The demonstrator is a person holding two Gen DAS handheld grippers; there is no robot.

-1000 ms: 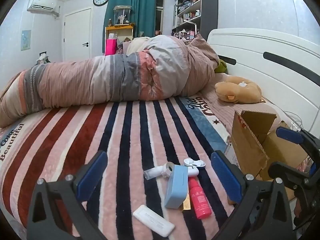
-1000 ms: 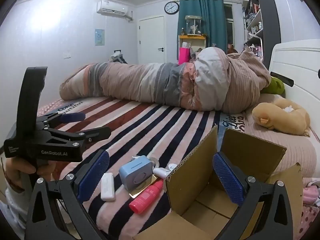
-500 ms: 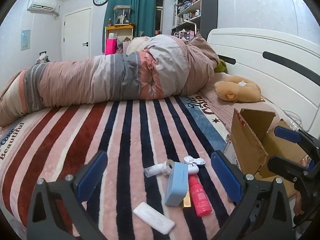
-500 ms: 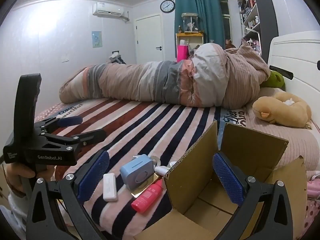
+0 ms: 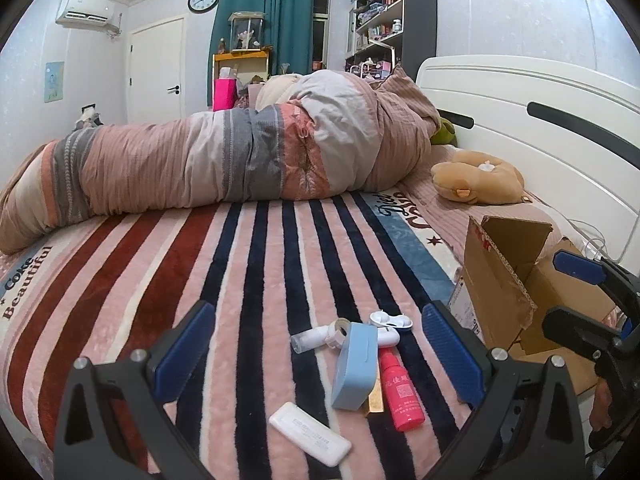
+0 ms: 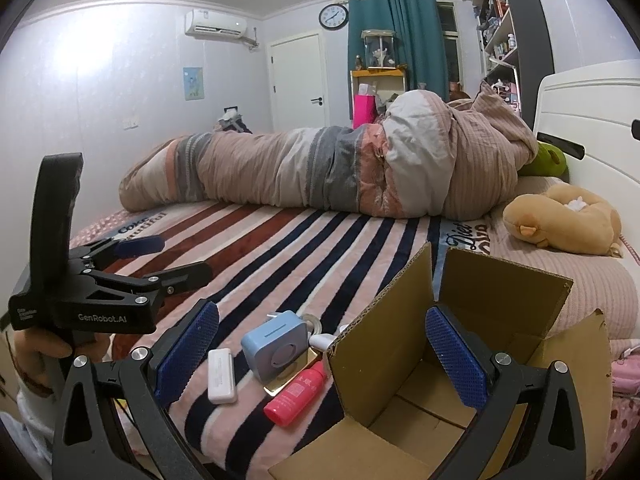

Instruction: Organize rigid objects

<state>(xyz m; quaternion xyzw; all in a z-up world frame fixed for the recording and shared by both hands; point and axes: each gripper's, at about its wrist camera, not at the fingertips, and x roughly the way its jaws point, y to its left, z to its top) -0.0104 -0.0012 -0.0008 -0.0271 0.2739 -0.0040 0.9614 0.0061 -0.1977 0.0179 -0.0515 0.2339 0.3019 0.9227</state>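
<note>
A cluster of small objects lies on the striped blanket near the bed's front edge: a light blue box, a pink-red bottle, a flat white case, a white tube and a white clip-like piece. An open cardboard box stands to their right. My left gripper is open and empty, hovering just before the cluster. My right gripper is open and empty, straddling the near flap of the cardboard box; the blue box, bottle and white case lie left of it.
A rolled duvet lies across the far side of the bed. A tan plush toy sits by the white headboard. The striped blanket stretches between the duvet and the objects. Shelves and a door stand beyond.
Both grippers have drifted slightly; the right wrist view shifted a little lower and closer to the box. No object has moved and both grippers stay open.
</note>
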